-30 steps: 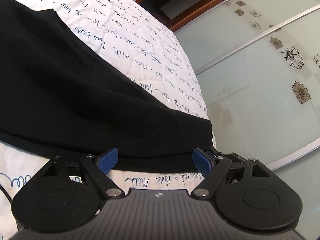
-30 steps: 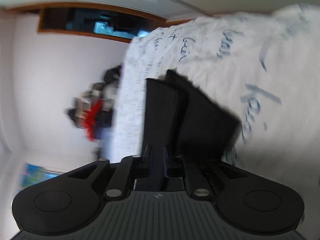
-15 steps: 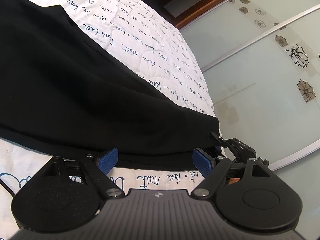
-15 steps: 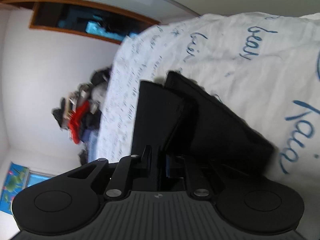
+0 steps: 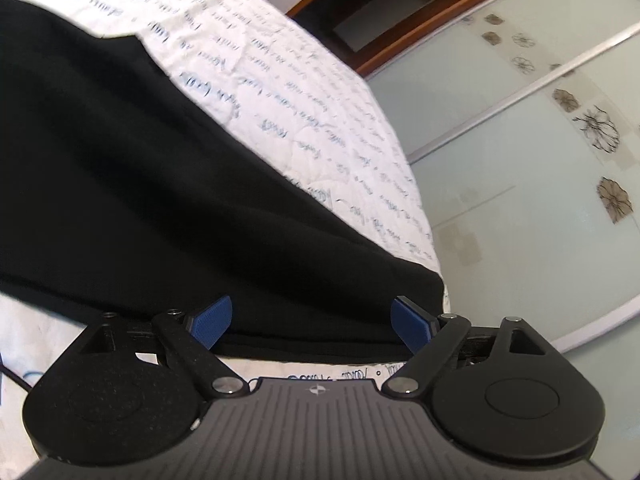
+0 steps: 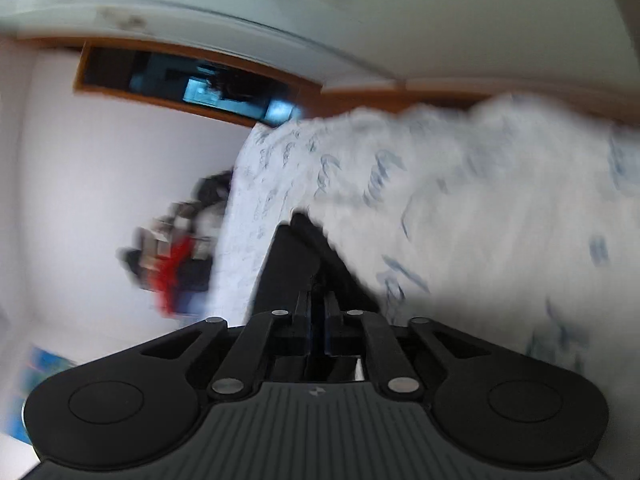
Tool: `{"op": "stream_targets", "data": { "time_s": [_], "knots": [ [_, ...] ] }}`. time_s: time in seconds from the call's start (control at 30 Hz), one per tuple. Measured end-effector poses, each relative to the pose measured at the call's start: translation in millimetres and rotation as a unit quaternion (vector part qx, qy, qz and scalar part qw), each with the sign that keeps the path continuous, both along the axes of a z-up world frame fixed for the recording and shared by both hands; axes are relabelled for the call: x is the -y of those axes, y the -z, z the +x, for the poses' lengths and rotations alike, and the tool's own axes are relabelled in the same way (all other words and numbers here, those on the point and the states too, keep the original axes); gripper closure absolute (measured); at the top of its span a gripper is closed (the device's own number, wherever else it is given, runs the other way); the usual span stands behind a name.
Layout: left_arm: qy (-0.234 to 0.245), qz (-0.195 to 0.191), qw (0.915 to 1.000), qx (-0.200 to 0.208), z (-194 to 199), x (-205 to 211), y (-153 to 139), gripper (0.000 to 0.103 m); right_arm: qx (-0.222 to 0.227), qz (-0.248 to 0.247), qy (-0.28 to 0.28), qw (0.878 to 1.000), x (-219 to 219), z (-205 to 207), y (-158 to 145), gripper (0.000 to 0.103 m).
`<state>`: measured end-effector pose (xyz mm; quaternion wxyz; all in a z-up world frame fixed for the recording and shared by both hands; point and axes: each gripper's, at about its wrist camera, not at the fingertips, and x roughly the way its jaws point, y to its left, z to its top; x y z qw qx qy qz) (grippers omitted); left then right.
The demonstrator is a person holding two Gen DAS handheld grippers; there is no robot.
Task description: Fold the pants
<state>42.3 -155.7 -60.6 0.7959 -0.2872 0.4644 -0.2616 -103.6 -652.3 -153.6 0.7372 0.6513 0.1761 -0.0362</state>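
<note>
Currently the black pants (image 5: 152, 184) lie spread across the bed (image 5: 320, 120), on its white cover with blue script, running from far left to the near right corner. Left gripper (image 5: 312, 326) sits at the near hem, jaws spread wide and just opened a bit further; the blue pads (image 5: 212, 322) flank the hem edge with fabric between them but neither presses on it, so no grip. Right gripper (image 6: 318, 320): jaws nearly closed, pinching a fold of pants cloth (image 6: 292, 264) that rises in a dark strip ahead of the fingers. Right view is motion-blurred. Frosted sliding doors (image 5: 520, 184) with flower prints stand right of the bed. Blurred clutter (image 6: 172, 264) with something red sits by the far wall, left of the bed.
</note>
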Motion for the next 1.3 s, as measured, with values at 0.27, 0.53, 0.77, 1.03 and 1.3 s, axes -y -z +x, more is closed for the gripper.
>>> {"op": "stream_targets", "data": {
  "time_s": [0.27, 0.53, 0.77, 1.03, 1.3],
  "knots": [
    [-0.010, -0.107, 0.9865, -0.124, 8, 10, 27, 0.015, -0.010, 0.000, -0.034, 0.999, -16, 25, 0, 0.068],
    [-0.071, -0.086, 0.9844, -0.137, 19, 8, 38, 0.018, -0.004, -0.013, -0.034, 0.999, -19, 28, 1, 0.069],
    [-0.064, -0.070, 0.9849, -0.145, 20, 10, 37, 0.022, 0.004, 0.009, -0.033, 0.999, -14, 25, 6, 0.068],
    [-0.115, -0.048, 0.9810, -0.149, 30, 7, 43, 0.040, 0.007, 0.014, -0.037, 0.999, -12, 26, 9, 0.068],
    [-0.115, 0.036, 0.9851, -0.123, 26, 19, 41, 0.098, 0.004, -0.037, -0.018, 0.999, -19, 26, 4, 0.101]
  ]
}}
